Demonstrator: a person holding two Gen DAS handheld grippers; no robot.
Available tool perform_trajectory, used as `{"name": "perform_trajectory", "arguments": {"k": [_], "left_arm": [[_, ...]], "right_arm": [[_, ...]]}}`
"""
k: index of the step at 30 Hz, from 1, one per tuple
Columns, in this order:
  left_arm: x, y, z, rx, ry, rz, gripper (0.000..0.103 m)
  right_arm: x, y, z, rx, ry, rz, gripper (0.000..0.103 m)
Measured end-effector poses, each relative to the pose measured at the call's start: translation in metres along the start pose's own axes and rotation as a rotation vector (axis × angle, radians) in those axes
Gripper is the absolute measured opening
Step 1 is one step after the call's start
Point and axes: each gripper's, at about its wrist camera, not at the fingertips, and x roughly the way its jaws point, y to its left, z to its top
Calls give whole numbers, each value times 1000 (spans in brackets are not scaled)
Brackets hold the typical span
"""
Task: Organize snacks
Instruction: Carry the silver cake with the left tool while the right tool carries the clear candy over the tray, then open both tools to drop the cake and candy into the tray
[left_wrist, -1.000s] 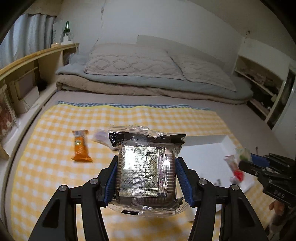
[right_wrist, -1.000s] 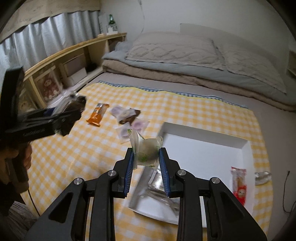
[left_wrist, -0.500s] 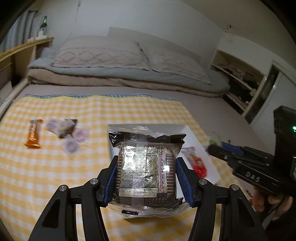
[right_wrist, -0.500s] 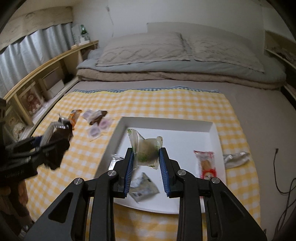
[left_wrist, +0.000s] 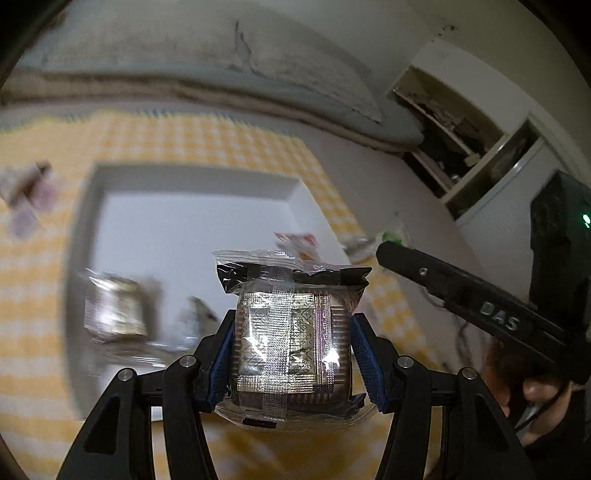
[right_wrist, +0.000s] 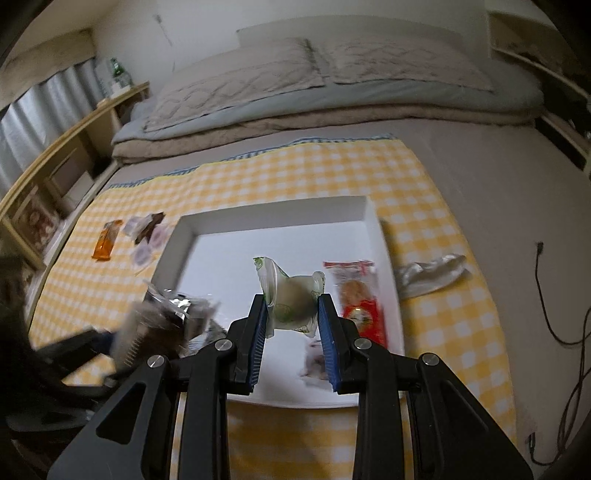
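My left gripper (left_wrist: 291, 332) is shut on a clear-wrapped silver and brown biscuit pack (left_wrist: 291, 343), held above the near edge of the white tray (left_wrist: 192, 177). My right gripper (right_wrist: 291, 317) is shut on a round green-and-white wrapped snack (right_wrist: 291, 299), held over the tray (right_wrist: 273, 210). In the tray lie a red snack packet (right_wrist: 356, 291) and silver packets (left_wrist: 116, 310). The left gripper shows blurred at the left of the right wrist view (right_wrist: 155, 321). The right gripper shows at the right of the left wrist view (left_wrist: 391, 254).
The tray sits on a yellow checked cloth (right_wrist: 295, 170). An orange bar (right_wrist: 107, 240) and several small purple and brown snacks (right_wrist: 146, 236) lie left of the tray. A crumpled silver wrapper (right_wrist: 432, 273) lies right of it. Folded bedding (right_wrist: 314, 85) is beyond.
Both grippers have moved over the tray with their snacks still held. The left wrist view has swung right and down and is blurred by motion.
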Motion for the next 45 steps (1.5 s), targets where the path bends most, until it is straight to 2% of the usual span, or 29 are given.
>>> {"name": "perform_trajectory", "arguments": {"k": [5,8,11,14,20,21,23,26,29,31,35,39,45], "left_arm": [[57,18,13,-109,91,-95,58],[83,36,17,-153,134,-101,58],[102,50,26,-154,154,-35,58],[111,62,41,-93,146,71,58],[107,49,48,-1,134,160,60],[108,45,47,10,138,156,63],[106,38,44,25,160,114,75],[102,22,44,99,163,125,80],[100,16,38,146,174,123,78],[94,10,35,153,172,111,77],[78,12,34,152,169,71,66],[56,15,22,160,170,46,64],[43,11,10,186,148,74,64]], "right_arm": [[2,-17,2,44,3,13,28],[9,-18,5,54,13,21,28],[18,-16,8,57,29,37,28],[30,-11,11,52,50,45,28],[54,-6,13,35,95,29,28],[58,-6,14,36,102,27,28],[65,-6,17,38,106,34,28],[73,-6,21,65,101,46,33],[78,-8,23,97,110,34,42],[81,-8,23,105,123,28,42],[83,-9,20,101,144,12,42],[79,-10,15,100,153,9,42],[70,-12,10,99,152,7,44]]}}
